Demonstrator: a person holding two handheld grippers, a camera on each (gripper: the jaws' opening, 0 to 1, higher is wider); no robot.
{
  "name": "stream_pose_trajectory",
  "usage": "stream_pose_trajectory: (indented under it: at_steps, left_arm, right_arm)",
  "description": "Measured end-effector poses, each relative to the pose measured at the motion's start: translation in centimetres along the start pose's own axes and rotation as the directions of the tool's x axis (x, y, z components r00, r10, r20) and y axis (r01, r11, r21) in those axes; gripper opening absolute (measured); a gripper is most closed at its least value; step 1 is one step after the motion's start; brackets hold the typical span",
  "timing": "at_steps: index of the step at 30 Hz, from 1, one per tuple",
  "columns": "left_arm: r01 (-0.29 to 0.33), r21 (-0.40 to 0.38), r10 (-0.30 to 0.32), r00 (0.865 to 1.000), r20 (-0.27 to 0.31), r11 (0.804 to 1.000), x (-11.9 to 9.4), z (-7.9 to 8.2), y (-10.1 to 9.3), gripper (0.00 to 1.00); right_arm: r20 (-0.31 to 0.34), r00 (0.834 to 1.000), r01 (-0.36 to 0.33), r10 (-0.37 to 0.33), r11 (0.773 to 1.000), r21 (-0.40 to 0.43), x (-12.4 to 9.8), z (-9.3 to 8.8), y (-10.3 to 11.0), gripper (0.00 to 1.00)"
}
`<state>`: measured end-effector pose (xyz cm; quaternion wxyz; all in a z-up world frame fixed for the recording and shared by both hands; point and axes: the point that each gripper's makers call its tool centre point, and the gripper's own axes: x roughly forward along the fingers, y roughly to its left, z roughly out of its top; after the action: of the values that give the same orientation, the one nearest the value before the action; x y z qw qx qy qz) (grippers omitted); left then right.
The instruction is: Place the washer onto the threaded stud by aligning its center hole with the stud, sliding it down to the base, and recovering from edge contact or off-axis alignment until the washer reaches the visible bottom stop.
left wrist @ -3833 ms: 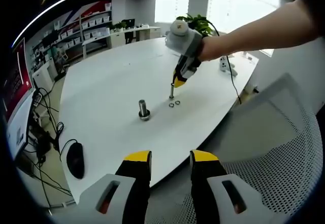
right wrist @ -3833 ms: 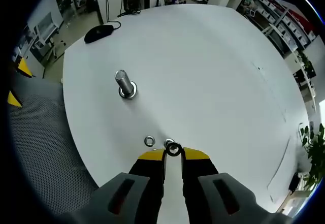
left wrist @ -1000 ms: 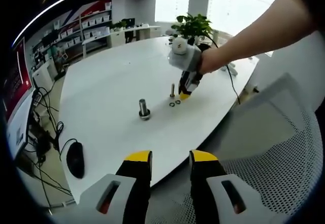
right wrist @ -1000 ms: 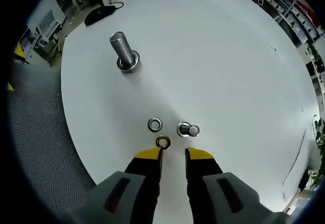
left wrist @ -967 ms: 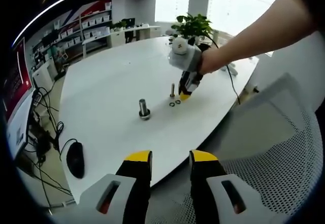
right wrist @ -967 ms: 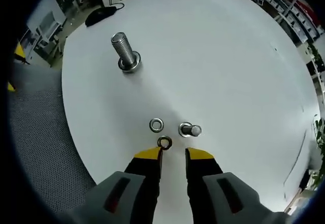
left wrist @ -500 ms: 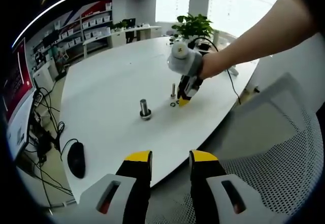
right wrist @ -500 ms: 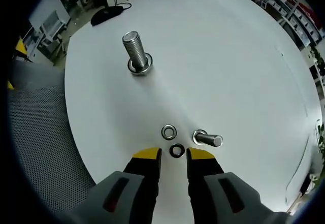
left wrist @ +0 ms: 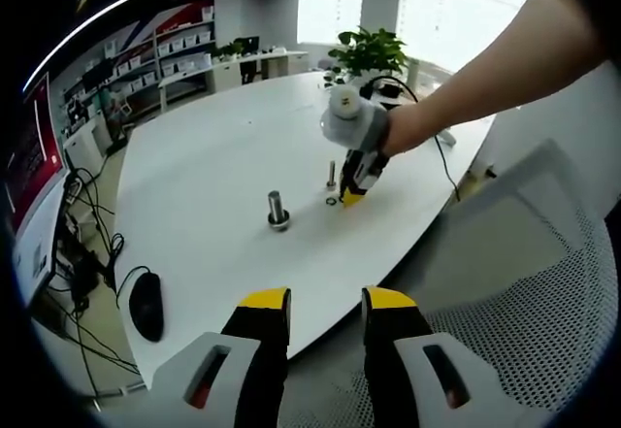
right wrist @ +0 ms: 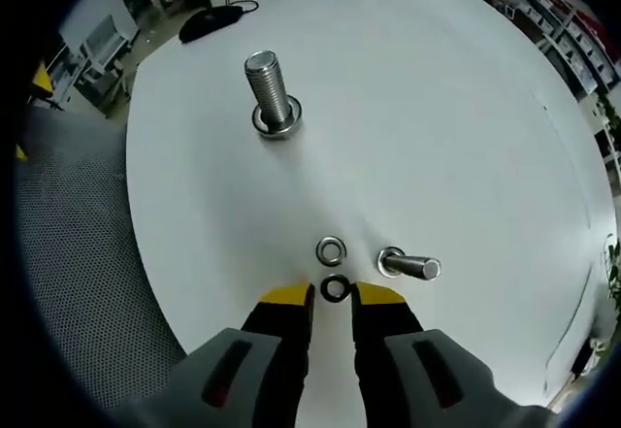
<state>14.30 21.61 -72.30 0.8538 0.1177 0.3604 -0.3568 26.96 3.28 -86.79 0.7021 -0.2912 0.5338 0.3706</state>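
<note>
Near the tabletop's (right wrist: pixel 466 108) edge, my right gripper (right wrist: pixel 334 295) straddles a dark washer (right wrist: pixel 336 288), jaws slightly apart; my left gripper (left wrist: pixel 325 304) hangs open.

Washers (left wrist: pixel 332 200) too small (mere specks) beside right tool (left wrist: pixel 351 195)
</note>
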Motion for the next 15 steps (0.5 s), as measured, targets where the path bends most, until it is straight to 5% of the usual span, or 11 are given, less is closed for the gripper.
stream_pose_trajectory:
  at_steps: [4, 15]
  left_arm:
    - [0.0, -0.001, 0.0, 1.0, 0.001, 1.0, 0.0, 0.0, -0.03, 0.27]
    - [-0.001, 0.001, 0.001, 1.0, 0.003, 1.0, -0.02, 0.08, 0.02, 0.26]
  right_arm:
    - [0.008, 1.0, -0.02, 0.02, 0.999, -0.032, -0.01, 0.01, 0.15, 0.19]
    - [-0.108, 0.994, -0.006, -0.004, 0.996, -0.092, 0.23, 0.17, 0.32, 0.17]
